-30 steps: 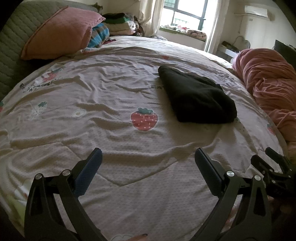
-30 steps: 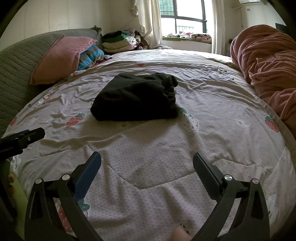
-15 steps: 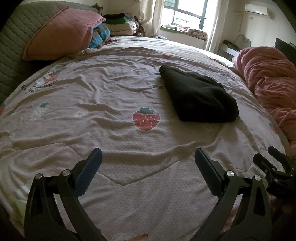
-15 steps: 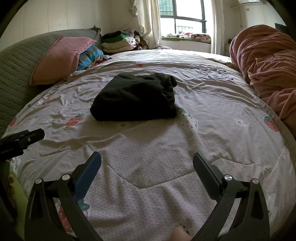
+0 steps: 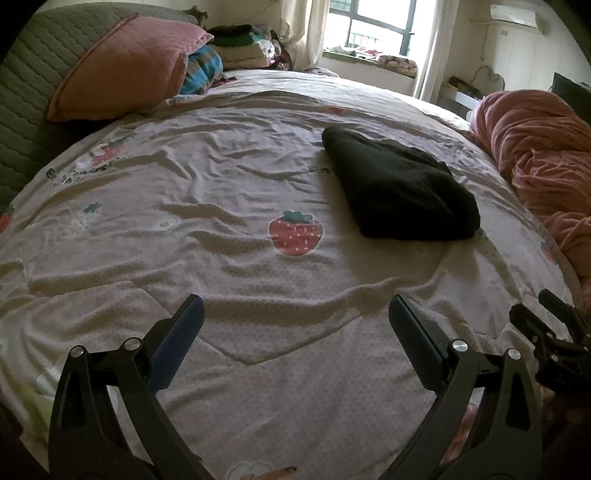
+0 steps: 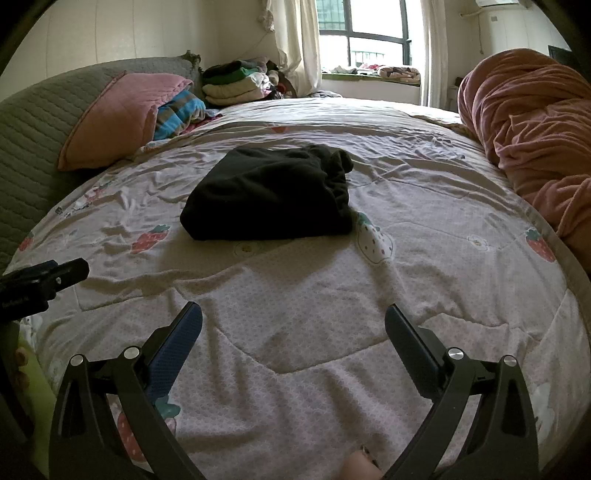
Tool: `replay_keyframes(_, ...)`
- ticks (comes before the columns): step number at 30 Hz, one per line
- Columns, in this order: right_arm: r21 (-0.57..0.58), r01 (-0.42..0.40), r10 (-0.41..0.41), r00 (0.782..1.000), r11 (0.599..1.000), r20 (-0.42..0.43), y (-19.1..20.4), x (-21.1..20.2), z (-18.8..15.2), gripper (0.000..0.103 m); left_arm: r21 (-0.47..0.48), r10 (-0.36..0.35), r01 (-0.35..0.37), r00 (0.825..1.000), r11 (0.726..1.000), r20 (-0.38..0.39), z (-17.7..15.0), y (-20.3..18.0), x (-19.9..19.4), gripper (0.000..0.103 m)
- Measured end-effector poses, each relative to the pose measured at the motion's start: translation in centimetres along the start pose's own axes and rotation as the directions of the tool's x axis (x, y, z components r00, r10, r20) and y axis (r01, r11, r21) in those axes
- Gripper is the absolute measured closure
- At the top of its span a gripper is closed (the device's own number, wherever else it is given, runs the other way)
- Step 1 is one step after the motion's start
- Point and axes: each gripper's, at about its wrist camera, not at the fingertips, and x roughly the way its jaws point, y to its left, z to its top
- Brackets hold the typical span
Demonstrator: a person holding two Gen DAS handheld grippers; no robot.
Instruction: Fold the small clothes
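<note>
now fold looks done: black garment (image 6: 269, 195) lies folded on bed (image 6: 295, 295), well apart from both grippers. left gripper (image 5: 295, 314) and right gripper (image 6: 293, 319) spread wide, empty. next likely: fetch another piece.

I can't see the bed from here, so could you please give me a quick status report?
Left gripper open, empty. Right gripper open, empty. Black garment lies folded on bedspread, untouched. Path clear.

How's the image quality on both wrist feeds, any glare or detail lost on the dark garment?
Left wrist view: window blown out, folded black garment a near-featureless dark mass. Right wrist view: same backlight, garment folds faintly visible at its right edge. Both: fisheye bends the bedspread edges, corners vignetted.
</note>
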Motion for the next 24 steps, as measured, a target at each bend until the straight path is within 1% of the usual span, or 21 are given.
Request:
replay_keyframes(6,0.012,0.006,-0.006,1.000,1.000,0.000,-0.2,-0.2,0.0,0.004,0.003,0.003,-0.003,1.000,1.000,-0.010,-0.2,-0.1,0.1,0.009)
replay_keyframes(9,0.024,0.024,-0.024,1.000,0.999,-0.003,-0.3,-0.2,0.1,0.004,0.001,0.004,-0.004,1.000,1.000,-0.019,-0.3,0.0,0.2,0.010)
replay_keyframes(13,0.060,0.068,-0.068,0.998,0.996,-0.012,-0.9,-0.3,0.2,0.004,-0.001,0.010,-0.010,0.999,1.000,-0.030,-0.5,0.1,0.5,0.009)
replay_keyframes(16,0.123,0.119,-0.118,0.993,0.985,-0.016,-2.3,-0.8,0.2,0.004,-0.020,-0.012,0.011,0.999,1.000,-0.050,-0.7,0.5,0.8,0.009)
replay_keyframes(18,0.176,0.160,-0.160,0.987,0.971,-0.016,-3.8,-1.5,0.2,0.005,-0.035,-0.018,0.015,0.998,0.999,-0.065,-0.8,1.0,1.0,0.009)
replay_keyframes(19,0.203,0.184,-0.185,0.983,0.962,-0.018,-4.7,-1.9,0.2,0.005,-0.051,-0.007,0.003,0.997,0.999,-0.076,-0.6,1.6,1.2,0.009)
replay_keyframes(20,0.240,0.225,-0.228,0.974,0.944,-0.017,-6.0,-2.6,0.1,0.005,-0.071,-0.005,-0.001,0.996,0.997,-0.086,-0.4,2.2,1.3,0.009)
replay_keyframes(22,0.305,0.279,-0.285,0.958,0.911,-0.027,-8.6,-3.8,-0.4,0.005,-0.127,-0.029,0.015,0.993,0.992,-0.110,0.3,4.2,1.5,0.009)
replay_keyframes(23,0.344,0.331,-0.339,0.940,0.878,-0.039,-10.6,-4.7,-0.9,0.005,-0.154,-0.030,0.013,0.993,0.988,-0.110,0.9,5.4,1.6,0.009)
replay_keyframes(24,0.374,0.374,-0.384,0.922,0.849,-0.051,-12.3,-5.5,-1.3,0.005,-0.178,0.000,-0.018,0.995,0.984,-0.099,1.8,7.5,1.5,0.009)
